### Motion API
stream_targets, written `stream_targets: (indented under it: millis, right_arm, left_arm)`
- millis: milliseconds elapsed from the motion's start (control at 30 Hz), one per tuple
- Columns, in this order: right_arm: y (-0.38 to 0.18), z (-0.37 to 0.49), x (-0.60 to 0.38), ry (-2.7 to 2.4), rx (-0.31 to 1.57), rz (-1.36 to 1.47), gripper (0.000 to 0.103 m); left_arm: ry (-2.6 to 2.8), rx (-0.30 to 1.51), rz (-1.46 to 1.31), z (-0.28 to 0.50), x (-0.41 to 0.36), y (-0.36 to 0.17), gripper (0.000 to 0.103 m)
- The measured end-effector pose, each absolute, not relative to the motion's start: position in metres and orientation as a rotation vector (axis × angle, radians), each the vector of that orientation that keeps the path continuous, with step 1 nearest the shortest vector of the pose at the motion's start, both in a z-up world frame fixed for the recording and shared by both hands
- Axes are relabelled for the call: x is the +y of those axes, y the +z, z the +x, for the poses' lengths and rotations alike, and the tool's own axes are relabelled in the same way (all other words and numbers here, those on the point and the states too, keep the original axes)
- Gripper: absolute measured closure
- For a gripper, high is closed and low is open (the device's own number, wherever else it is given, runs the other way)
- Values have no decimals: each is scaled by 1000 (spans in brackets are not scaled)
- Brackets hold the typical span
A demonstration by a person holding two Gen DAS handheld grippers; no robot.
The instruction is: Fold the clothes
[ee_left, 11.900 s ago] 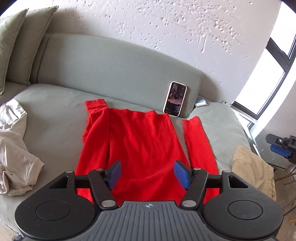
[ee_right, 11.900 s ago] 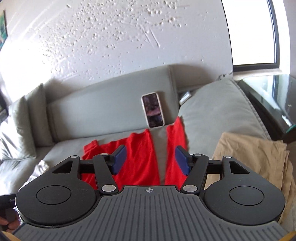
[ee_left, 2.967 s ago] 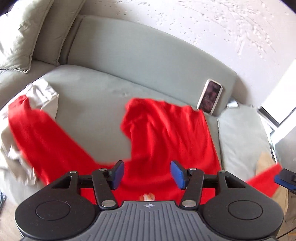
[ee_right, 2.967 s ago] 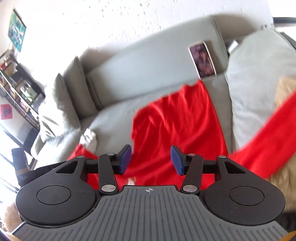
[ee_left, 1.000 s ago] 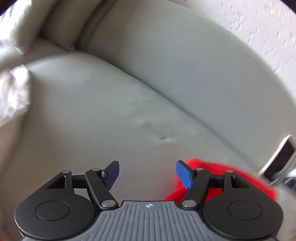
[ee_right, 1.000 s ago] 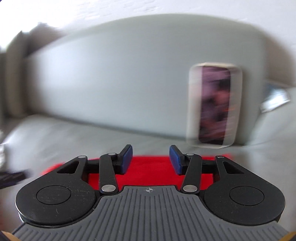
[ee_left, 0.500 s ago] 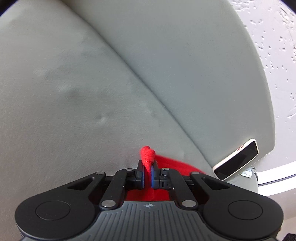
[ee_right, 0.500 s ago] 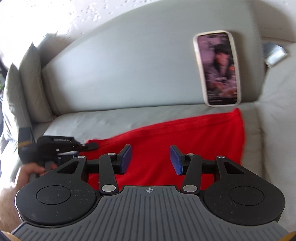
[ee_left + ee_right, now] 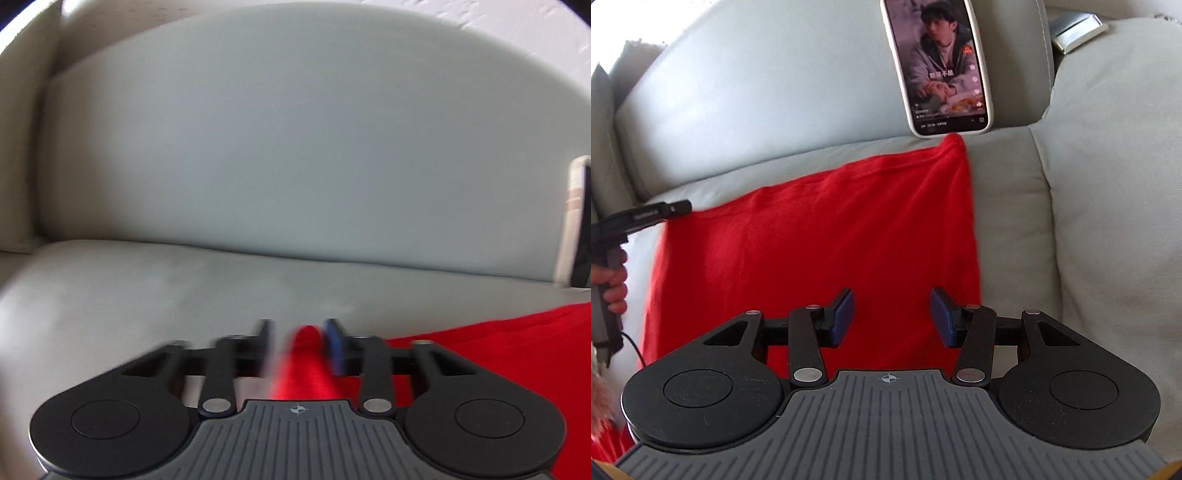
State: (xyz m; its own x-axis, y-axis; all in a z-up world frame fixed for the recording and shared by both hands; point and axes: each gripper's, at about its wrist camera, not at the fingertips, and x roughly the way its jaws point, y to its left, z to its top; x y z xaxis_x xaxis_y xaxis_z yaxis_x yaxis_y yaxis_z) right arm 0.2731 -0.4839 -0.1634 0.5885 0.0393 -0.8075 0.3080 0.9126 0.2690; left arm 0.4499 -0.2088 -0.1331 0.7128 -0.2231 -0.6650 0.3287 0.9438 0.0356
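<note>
Viewing through the blurred left wrist camera, a raised ridge of the red garment [image 9: 304, 363] is seen between the opening jaws of the left gripper [image 9: 299, 341], on the grey sofa seat [image 9: 147, 288]. From the right wrist, the garment is shown spread flat, smooth-edged, below a propped phone [image 9: 938, 66]; the right gripper [image 9: 892, 317] hovers half-spread, empty.

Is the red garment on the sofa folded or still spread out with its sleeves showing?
Folded, at least partly: the red garment lies as a compact, roughly rectangular panel on the sofa, no sleeves sticking out. Its near edge is hidden.
</note>
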Motion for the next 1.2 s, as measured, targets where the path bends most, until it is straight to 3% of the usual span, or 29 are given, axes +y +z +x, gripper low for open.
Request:
stream_targets:
  millis: [67, 200, 467, 600, 633, 667, 700, 800, 1200]
  right_arm:
    - [-162, 270, -485, -182, 937, 378, 51]
    - [-150, 258, -493, -234, 862, 365, 51]
    - [-159, 299, -544, -321, 775, 551, 49]
    - [-175, 330, -555, -326, 771, 572, 46]
    - [-178, 333, -552, -320, 763, 556, 51]
    - [-179, 336, -546, -310, 775, 507, 91]
    - [-178, 337, -540, -305, 785, 451, 101]
    - [-171, 332, -531, -367, 751, 291, 101]
    - [-191, 320, -549, -475, 776, 318, 99]
  left_arm:
    - [-307, 694, 72, 440, -184, -120, 51]
    - [-316, 741, 34, 427, -159, -108, 50]
    - [-415, 883, -189, 451, -153, -139, 50]
    - [-438, 898, -158, 459, -174, -147, 50]
    - [-436, 892, -146, 459, -177, -147, 50]
    - [-439, 882, -137, 459, -178, -147, 50]
    - [-445, 873, -130, 457, -179, -146, 50]
    - [-458, 839, -118, 452, -179, -139, 49]
    - [-376, 927, -426, 470, -139, -153, 47]
